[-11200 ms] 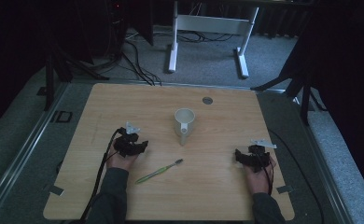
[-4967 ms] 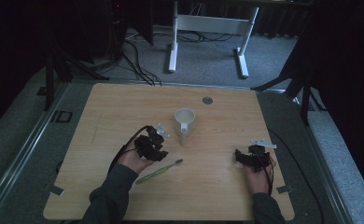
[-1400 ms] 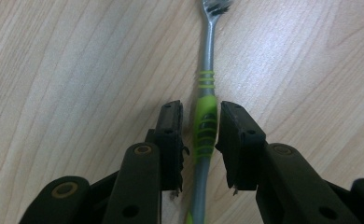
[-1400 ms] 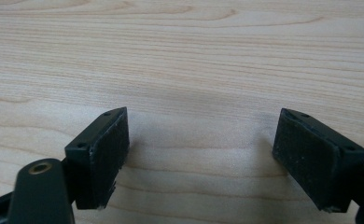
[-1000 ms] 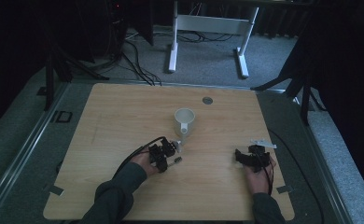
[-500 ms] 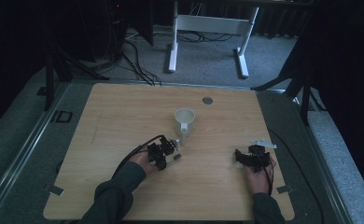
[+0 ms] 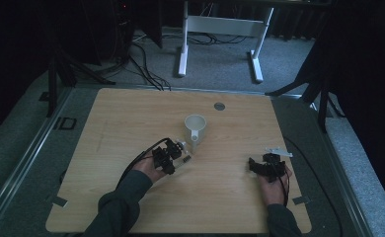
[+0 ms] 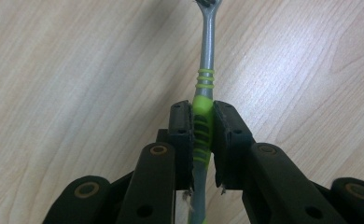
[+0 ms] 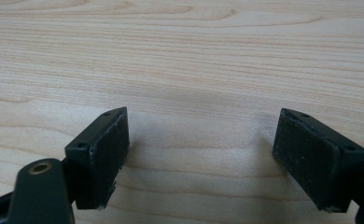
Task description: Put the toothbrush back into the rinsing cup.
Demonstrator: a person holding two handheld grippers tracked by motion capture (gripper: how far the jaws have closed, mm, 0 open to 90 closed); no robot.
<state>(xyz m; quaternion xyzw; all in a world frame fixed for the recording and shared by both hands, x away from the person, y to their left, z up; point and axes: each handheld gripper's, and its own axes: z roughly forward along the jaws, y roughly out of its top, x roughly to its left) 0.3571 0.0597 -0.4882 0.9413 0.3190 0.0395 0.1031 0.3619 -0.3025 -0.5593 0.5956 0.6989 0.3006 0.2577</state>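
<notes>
Toothbrush (image 8: 203,116): green and grey, it lies clamped in my left tongs (image 8: 202,122), whose jaws have just been closing and now press on both sides of its ribbed green grip. Seen along the tongs in the left gripper view, its long axis runs straight ahead, the grey neck reaching away from me to the bristle head at the top edge, low over the surface (image 8: 77,70). In the high view my left tongs (image 7: 179,157) sit near the middle of the surface, just in front of a white mug (image 7: 195,126). The mug stands upright, its handle turned toward me, just beyond the tongs, so the brush head points roughly toward it. My left hand is by far the nearer to the mug. My right tongs (image 7: 257,166) rest well apart toward the right edge, jaws spread wide and holding nothing, with bare wood (image 9: 194,56) between them. The surface is pale wood with a small round grommet (image 7: 219,105) near its far edge. Beyond it the room is dim: grey carpet, cables, and the white legs of a stand (image 7: 220,29).
</notes>
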